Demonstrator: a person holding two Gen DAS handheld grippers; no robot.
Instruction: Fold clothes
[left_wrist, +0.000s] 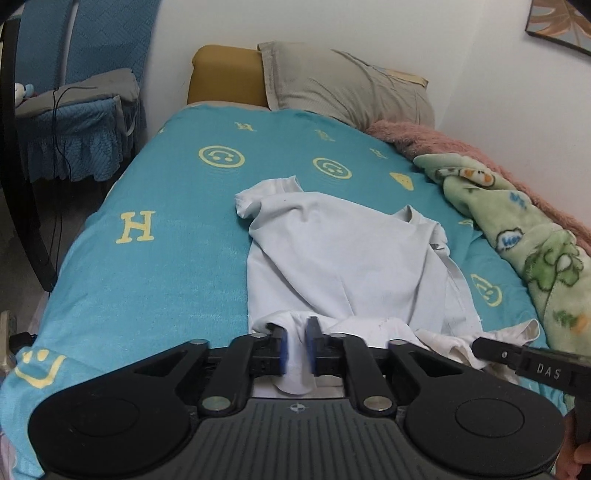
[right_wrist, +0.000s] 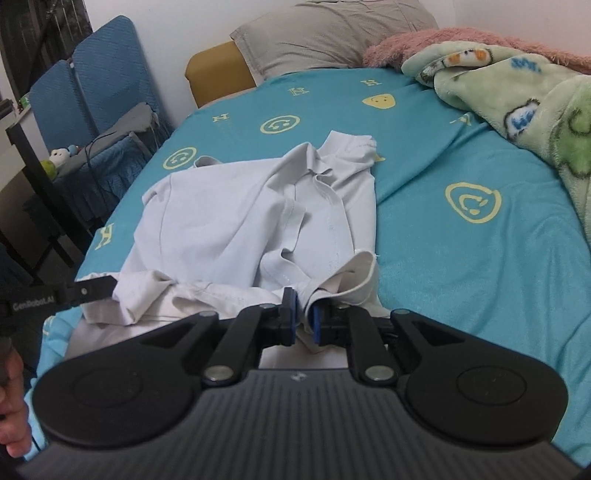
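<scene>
A white polo shirt (left_wrist: 343, 254) lies crumpled on the teal bedsheet (left_wrist: 166, 192), collar toward the pillow. It also shows in the right wrist view (right_wrist: 236, 221). My left gripper (left_wrist: 296, 345) is shut on the shirt's near hem at its left end, white cloth bunched between the blue pads. My right gripper (right_wrist: 303, 317) is shut on the hem at its right end. The right gripper's finger shows in the left wrist view (left_wrist: 495, 347); the left gripper's finger shows in the right wrist view (right_wrist: 92, 290).
A grey pillow (left_wrist: 343, 85) and a mustard headboard (left_wrist: 225, 74) are at the far end. A green cartoon blanket (left_wrist: 524, 236) and a pink blanket (left_wrist: 424, 136) run along the wall side. A blue covered chair (left_wrist: 74, 122) stands left of the bed.
</scene>
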